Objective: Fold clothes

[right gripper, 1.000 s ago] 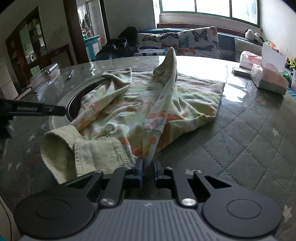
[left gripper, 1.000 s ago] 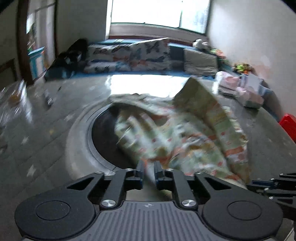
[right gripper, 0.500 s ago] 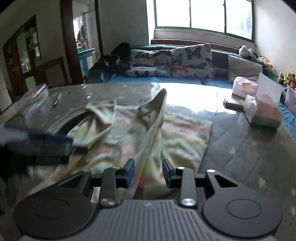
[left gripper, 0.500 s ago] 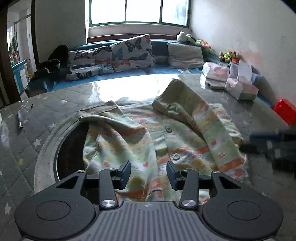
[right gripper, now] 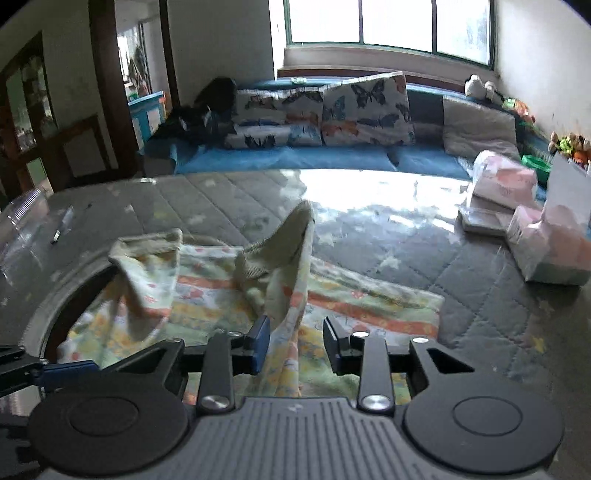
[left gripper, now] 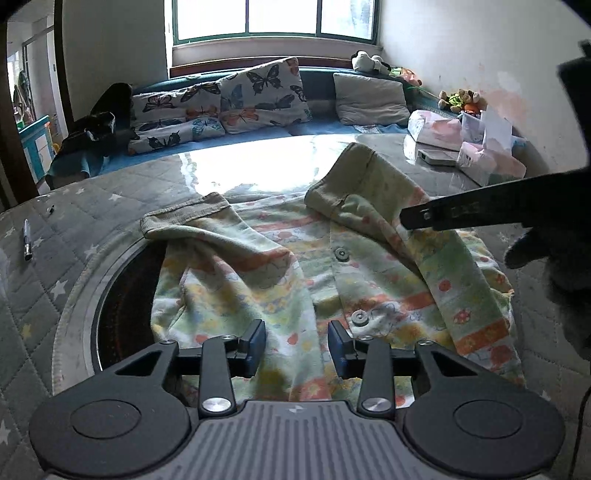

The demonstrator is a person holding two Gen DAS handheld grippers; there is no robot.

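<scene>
The left gripper (left gripper: 296, 343) is seen nearest in the left wrist view, its fingers (left gripper: 255, 345) parted and closing, with the printed shirt (left gripper: 291, 269) lying below the gap and no pad pressed on the cloth. The right gripper (right gripper: 295, 345) is likewise seen with fingers (right gripper: 258, 343) apart and closing; a raised fold of the shirt (right gripper: 291, 295) stands between them, but no pad is observed to press on it, so nothing is grasped by either tool.

The shirt is spread on the quilted grey surface (left gripper: 55, 229), button front up, with two buttons (left gripper: 341, 254) visible along the placket. Its left part overlaps a round dark recess (left gripper: 122, 295) set in the surface. One ribbed cuff (left gripper: 184, 218) lies flat toward the left; the other sleeve (left gripper: 362, 192) is folded back across the body of the garment. A dark finger of the right gripper (left gripper: 480, 212) is noted above the right side of the shirt in the left wrist view.

A pen (left gripper: 27, 240) is recorded well apart on the left of the surface. Tissue packs (right gripper: 546, 243) stand at the far right edge. Beyond the surface, butterfly-print cushions (left gripper: 258, 96) rest on a blue bench (right gripper: 295, 158) below a window (left gripper: 273, 16)
</scene>
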